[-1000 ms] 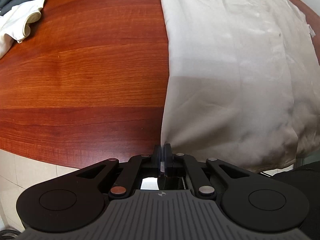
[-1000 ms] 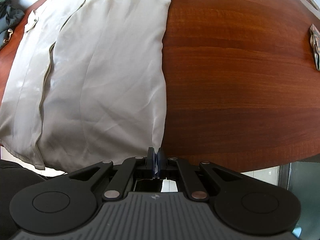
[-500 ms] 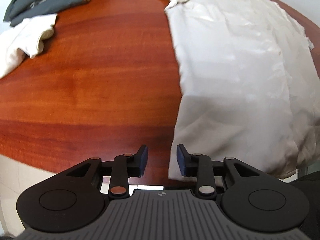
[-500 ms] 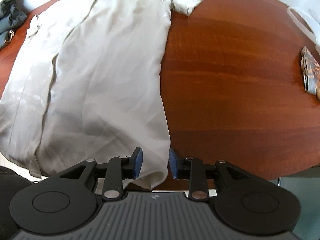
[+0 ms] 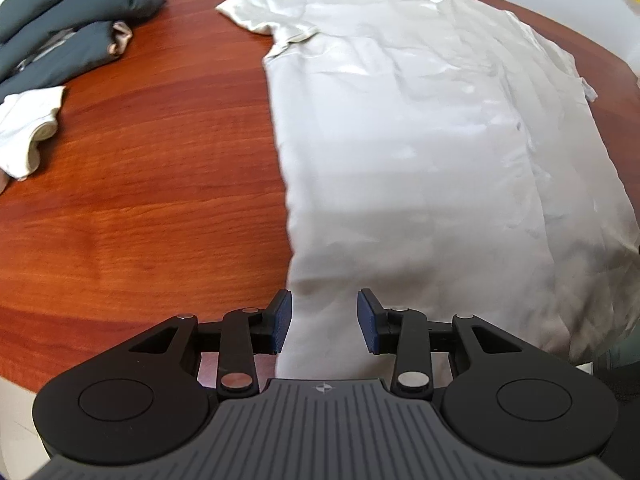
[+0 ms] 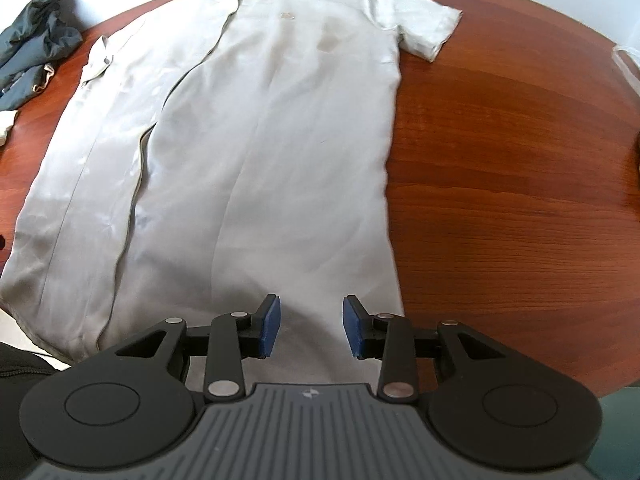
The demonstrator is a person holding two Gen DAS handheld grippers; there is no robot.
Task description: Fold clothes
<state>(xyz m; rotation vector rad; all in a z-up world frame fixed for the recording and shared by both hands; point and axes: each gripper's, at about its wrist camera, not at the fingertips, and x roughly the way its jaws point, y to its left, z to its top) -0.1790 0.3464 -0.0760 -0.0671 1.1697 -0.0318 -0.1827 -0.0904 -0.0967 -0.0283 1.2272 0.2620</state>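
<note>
Pale shirt (image 5: pixel 420 152) is laid flat, collar at top, on the wooden table (image 5: pixel 140 200). Left gripper (image 5: pixel 324 320) is seen low centre over the hem; jaws opening, half-wide, nothing pinched. Right gripper (image 6: pixel 306 326) likewise: opening, nothing held. Dark clothes (image 5: pixel 68 32) are piled upper left.

Cream short-sleeved shirt (image 6: pixel 256 152) lies flat, collar away.

I see both views bright with soft daylight; the shirt (image 5: pixel 420 140) shines ahead of my left gripper (image 5: pixel 324 316), shadow pools at its hem, fisheye bends the table (image 6: pixel 500 160) rim, edges slightly smeared.
</note>
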